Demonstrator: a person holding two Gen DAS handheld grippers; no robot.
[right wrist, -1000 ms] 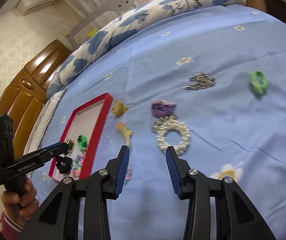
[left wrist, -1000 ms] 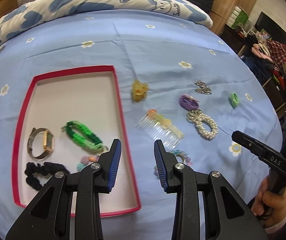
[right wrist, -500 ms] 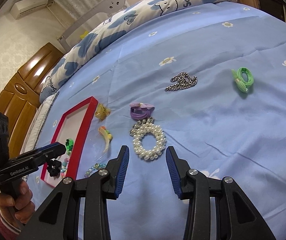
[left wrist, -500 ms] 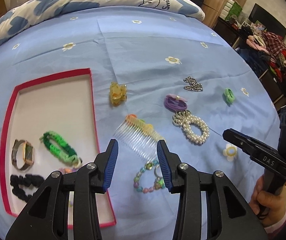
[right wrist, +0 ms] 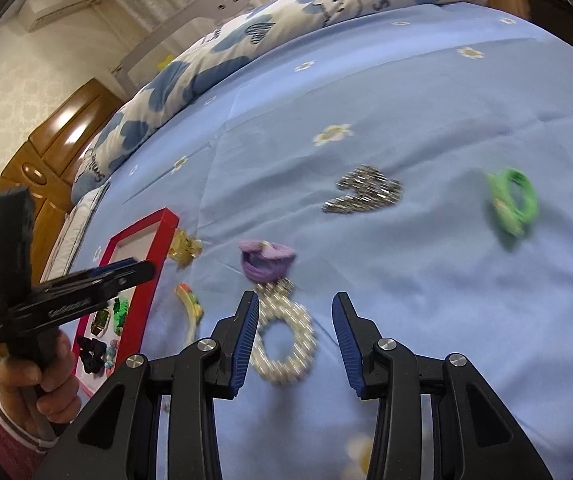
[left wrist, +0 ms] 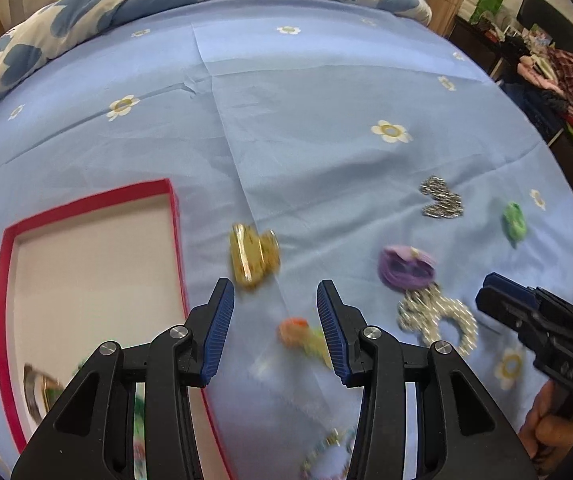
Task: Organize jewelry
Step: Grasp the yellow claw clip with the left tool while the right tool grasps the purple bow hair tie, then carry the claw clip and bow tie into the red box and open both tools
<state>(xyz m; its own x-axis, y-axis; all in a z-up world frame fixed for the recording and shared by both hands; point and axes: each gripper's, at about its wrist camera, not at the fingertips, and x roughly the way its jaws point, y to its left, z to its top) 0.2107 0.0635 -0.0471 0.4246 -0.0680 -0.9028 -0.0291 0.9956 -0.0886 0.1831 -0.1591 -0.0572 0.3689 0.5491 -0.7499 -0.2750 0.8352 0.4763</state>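
Blue-padded, my left gripper [left wrist: 274,328] gapes empty, low centre — gold clip [left wrist: 252,258] just above it, red box [left wrist: 2,300] lower left; my right gripper [right wrist: 294,340] is spread too, pearl bracelet [right wrist: 286,344] between its fingers.

Soft, even room light is falling on the sheet [left wrist: 306,92], casting only faint shadows, while a bright glare is shining off the cabinet [right wrist: 62,128] in the right wrist view. Motion blur is smearing the clip [left wrist: 252,258], the pearls [right wrist: 284,344] and the green tie [right wrist: 512,204], though both grippers' black frames are staying sharp. Fisheye distortion is bowing the bed, and dark vignetting is rounding off the corners.
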